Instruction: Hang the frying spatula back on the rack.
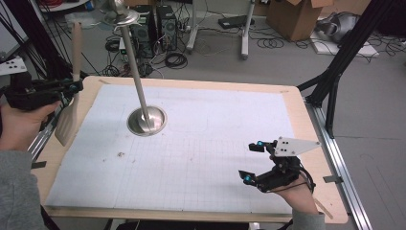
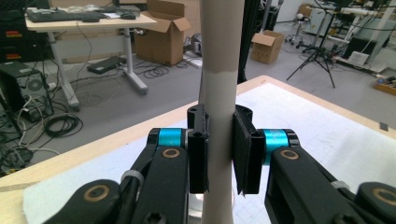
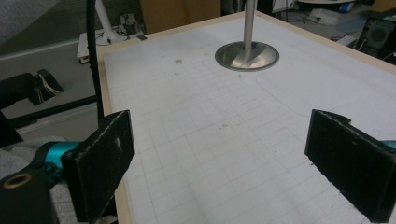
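Left gripper (image 1: pixel 72 87) clamps a wooden spatula (image 1: pixel 71 103) upright at the counter (image 1: pixel 316 139) edge; right gripper (image 1: pixel 252 162) open, steel stand (image 1: pixel 147 120) well apart.

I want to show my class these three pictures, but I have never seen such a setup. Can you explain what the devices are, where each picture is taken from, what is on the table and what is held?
A person holds a two-jaw tool in each hand. The high view looks down on the table from above; the other two come from cameras riding on each tool.

The left hand-held gripper is shut on a pale wooden spatula, held upright at the table's left edge. The right hand-held gripper is open and holds nothing.

On the white gridded mat stands a metal stand: a round base with a tall thin pole.
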A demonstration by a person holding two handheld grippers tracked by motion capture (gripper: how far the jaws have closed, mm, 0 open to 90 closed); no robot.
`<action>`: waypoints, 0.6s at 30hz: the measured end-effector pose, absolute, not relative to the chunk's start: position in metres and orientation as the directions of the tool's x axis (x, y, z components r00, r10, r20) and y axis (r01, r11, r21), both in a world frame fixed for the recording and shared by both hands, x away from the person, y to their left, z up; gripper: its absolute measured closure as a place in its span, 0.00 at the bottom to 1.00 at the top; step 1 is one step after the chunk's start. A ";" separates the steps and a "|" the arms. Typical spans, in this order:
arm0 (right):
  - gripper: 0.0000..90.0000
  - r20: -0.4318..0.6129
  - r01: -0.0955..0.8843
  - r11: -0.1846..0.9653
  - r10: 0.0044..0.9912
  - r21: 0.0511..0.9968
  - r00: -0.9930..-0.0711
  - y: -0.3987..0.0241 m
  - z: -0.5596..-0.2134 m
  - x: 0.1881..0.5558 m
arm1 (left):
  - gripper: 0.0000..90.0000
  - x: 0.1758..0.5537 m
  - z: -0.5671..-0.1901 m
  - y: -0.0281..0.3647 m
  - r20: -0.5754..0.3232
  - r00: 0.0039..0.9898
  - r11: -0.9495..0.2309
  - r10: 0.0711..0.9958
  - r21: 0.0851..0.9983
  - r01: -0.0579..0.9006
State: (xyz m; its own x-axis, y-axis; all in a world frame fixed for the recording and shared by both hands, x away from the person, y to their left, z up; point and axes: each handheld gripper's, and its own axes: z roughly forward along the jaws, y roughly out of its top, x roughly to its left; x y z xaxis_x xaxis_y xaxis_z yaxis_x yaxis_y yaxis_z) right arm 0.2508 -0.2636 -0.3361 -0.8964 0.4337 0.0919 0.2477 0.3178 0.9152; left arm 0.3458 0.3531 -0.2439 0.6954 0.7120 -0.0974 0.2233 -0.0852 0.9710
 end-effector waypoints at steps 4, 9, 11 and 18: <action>0.08 0.093 0.250 0.317 0.437 0.915 -0.894 -0.263 -0.336 0.251 | 0.86 0.347 -0.242 0.352 -0.100 0.697 -0.085 0.710 0.971 0.225; 0.08 0.094 0.251 0.318 0.437 0.914 -0.895 -0.263 -0.337 0.251 | 0.86 0.351 -0.243 0.349 -0.111 0.698 -0.081 0.708 0.968 0.236; 0.08 0.094 0.251 0.317 0.436 0.915 -0.895 -0.263 -0.337 0.252 | 0.86 0.352 -0.244 0.348 -0.120 0.700 -0.075 0.704 0.968 0.241; 0.08 0.096 0.252 0.310 0.441 0.917 -0.892 -0.266 -0.337 0.252 | 0.86 0.359 -0.246 0.345 -0.140 0.704 -0.067 0.696 0.964 0.259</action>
State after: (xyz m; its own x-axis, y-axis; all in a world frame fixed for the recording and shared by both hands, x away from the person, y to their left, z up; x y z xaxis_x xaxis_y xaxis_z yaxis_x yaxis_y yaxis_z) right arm 0.2524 -0.2658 -0.3368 -0.8922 0.4413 0.0958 0.2519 0.3103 0.9167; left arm 0.3588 0.3450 -0.2459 0.7038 0.6964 -0.1404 0.2585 -0.0670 0.9637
